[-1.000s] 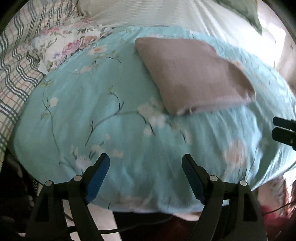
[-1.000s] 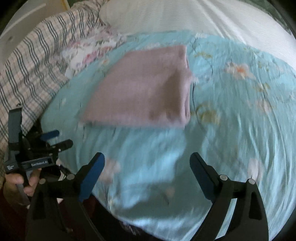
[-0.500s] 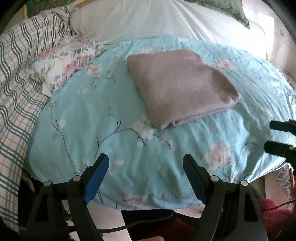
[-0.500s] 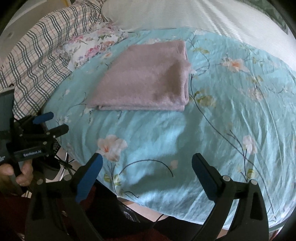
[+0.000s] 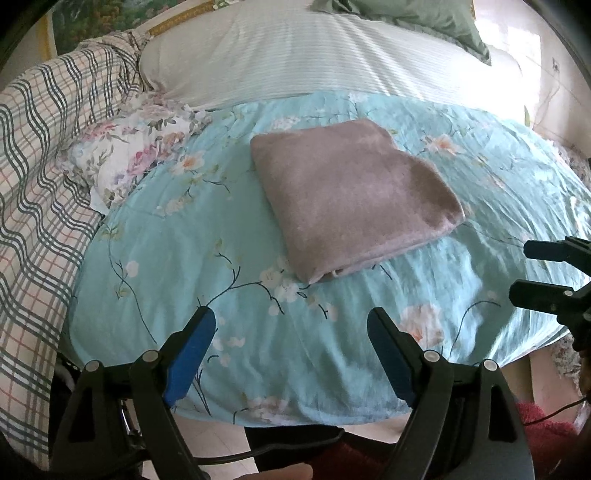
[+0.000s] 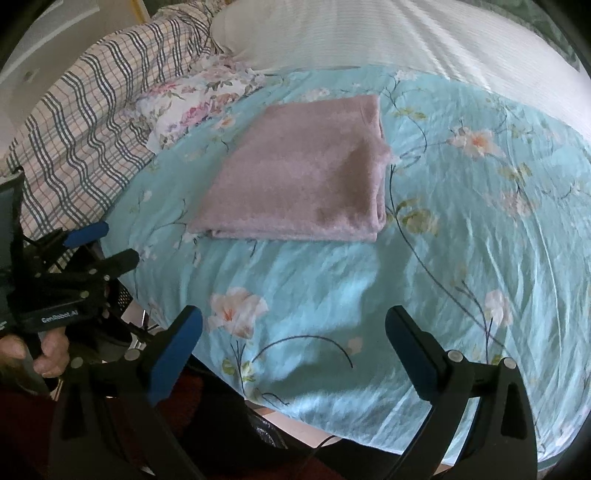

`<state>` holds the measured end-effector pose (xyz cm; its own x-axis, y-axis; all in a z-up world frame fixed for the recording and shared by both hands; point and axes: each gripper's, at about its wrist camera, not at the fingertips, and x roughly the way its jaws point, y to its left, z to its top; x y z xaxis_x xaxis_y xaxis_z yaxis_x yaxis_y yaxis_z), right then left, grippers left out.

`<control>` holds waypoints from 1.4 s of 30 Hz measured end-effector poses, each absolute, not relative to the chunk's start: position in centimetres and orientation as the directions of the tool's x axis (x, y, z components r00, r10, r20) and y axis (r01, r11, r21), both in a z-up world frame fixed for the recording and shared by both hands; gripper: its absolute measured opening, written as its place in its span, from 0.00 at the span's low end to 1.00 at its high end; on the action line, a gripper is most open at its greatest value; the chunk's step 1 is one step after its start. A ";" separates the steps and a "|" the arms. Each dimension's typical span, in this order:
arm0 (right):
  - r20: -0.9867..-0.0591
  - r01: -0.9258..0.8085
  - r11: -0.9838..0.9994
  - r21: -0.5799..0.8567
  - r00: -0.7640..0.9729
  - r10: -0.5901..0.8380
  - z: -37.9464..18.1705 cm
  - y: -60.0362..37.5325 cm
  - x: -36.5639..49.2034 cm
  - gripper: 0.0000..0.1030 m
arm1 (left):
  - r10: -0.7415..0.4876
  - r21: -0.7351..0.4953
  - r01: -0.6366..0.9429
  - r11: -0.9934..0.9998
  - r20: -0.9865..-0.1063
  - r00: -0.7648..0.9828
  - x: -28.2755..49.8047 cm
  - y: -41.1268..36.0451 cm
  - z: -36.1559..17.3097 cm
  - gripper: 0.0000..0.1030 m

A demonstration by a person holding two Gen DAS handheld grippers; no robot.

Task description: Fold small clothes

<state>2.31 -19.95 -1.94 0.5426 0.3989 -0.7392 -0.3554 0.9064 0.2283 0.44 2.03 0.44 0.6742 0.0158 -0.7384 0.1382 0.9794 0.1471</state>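
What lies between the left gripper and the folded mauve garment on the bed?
Only bare teal floral quilt. The left wrist view shows nothing else between the open left gripper and the folded mauve garment.

Bed: we see a turquoise floral quilt (image 5: 184,258) spread over a white striped sheet (image 5: 295,55).
Left side: we find a plaid blanket (image 5: 37,184).
Light: bright daylight at our right.

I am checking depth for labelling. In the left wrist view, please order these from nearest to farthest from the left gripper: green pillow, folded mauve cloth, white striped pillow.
From the left gripper:
1. Folded mauve cloth, centre.
2. White striped pillow, behind it.
3. Green pillow, top right.
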 end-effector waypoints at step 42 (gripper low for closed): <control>-0.727 -0.403 0.890 0.216 0.543 0.422 -1.2 -18.9 5.1 0.98 | 0.033 0.137 0.109 0.985 -0.756 0.654 4.0 2.2 -0.1 0.83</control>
<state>5.13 -18.93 -1.24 0.5425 0.4216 -0.7266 -0.4026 0.8896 0.2156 3.96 2.25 -0.07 0.6542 0.0328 -0.7556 0.1088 0.9846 0.1369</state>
